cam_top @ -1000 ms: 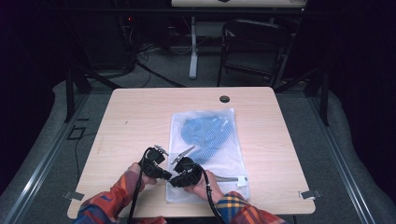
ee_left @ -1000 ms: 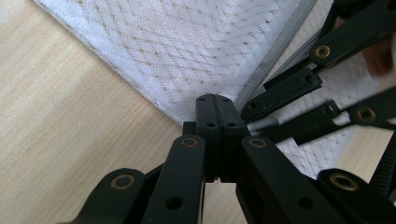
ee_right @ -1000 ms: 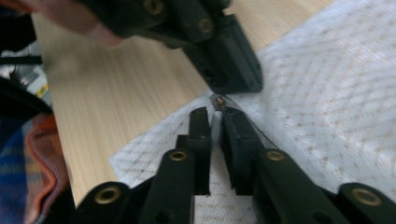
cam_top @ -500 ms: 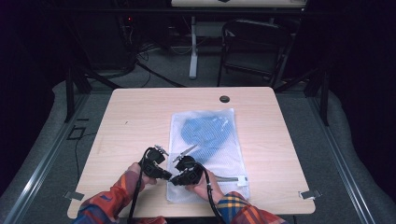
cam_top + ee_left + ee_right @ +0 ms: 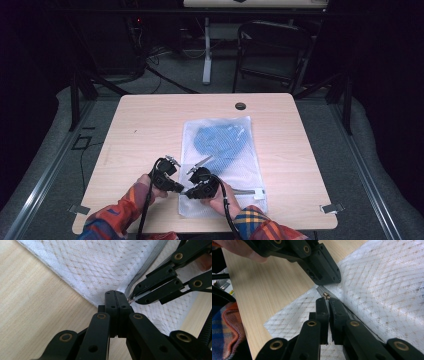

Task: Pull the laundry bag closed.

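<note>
Pinching the white mesh laundry bag low and centre in the high view, the left gripper clamps its edge while the right gripper holds the zipper pull, nothing having shifted in the last second, so the zip looks about to be drawn.

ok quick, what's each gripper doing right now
Left gripper: closed, pinching the edge of the white mesh bag beside the zipper.
Right gripper: closed on the zipper pull.
</note>
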`<move>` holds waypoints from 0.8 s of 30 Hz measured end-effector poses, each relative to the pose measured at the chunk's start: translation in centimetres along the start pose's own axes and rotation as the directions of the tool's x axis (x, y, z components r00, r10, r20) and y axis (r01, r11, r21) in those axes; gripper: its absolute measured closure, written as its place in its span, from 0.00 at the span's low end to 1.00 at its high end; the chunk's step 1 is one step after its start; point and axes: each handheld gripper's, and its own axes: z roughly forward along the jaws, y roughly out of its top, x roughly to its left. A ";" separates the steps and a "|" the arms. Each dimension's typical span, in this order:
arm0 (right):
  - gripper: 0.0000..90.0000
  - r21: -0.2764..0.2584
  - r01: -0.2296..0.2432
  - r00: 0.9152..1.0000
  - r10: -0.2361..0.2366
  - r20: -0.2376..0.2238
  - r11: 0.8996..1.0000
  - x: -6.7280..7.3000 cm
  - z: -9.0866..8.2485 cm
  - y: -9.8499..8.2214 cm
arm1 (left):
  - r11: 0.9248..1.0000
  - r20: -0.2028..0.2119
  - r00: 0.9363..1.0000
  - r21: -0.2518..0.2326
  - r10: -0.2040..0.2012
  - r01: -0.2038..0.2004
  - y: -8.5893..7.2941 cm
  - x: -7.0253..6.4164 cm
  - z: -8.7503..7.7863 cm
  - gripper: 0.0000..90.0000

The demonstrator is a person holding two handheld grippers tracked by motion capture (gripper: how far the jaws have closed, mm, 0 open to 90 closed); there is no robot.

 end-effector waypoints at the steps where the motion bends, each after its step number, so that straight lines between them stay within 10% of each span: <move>1: 0.97 0.002 0.000 1.000 0.000 0.005 1.000 0.0 0.0 0.0 | 1.000 0.007 1.000 -0.002 0.001 -0.001 0.0 0.0 0.0 1.00; 24: 0.97 0.010 -0.017 1.000 0.017 0.014 1.000 -0.6 -0.7 -0.6 | 1.000 0.016 1.000 0.007 -0.008 0.008 0.1 0.2 -0.1 1.00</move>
